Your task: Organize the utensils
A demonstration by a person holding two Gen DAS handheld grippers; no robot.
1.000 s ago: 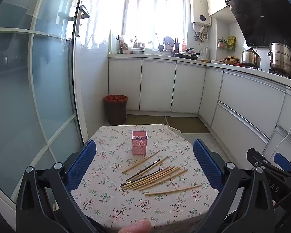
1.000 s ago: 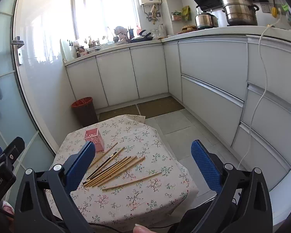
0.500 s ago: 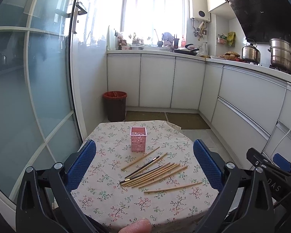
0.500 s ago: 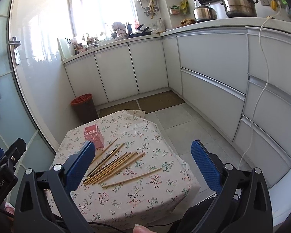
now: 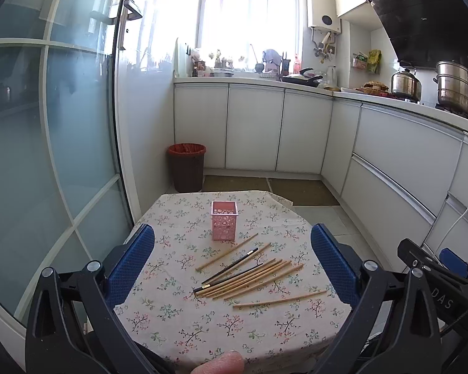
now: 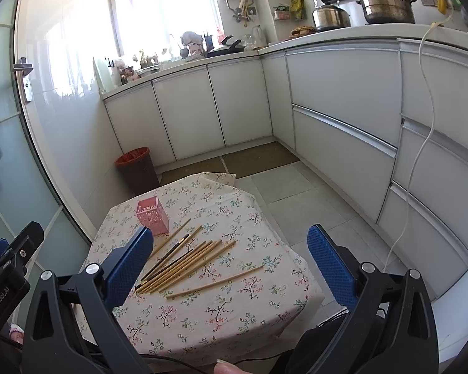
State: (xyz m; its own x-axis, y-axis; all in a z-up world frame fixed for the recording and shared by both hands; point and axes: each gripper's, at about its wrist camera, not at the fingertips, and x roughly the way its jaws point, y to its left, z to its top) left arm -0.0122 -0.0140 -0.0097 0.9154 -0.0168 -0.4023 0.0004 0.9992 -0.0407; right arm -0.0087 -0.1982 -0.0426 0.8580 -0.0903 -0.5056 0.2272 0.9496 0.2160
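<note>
Both grippers spread wide, empty. Chopsticks (image 6: 187, 261) ahead between right gripper (image 6: 229, 260) fingers, axis diagonal; left gripper (image 5: 232, 260) equally near; pink holder (image 5: 224, 225) beyond.

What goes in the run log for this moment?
left claw open | right claw open | chopsticks loose on table | pink holder empty

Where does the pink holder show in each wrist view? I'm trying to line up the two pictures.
Left wrist view: the pink holder stands centre frame, beyond the chopsticks.
Right wrist view: the pink holder sits left of centre, just above the left blue pad.
Shared landmark: the red-lined bin on the floor behind the table.
</note>
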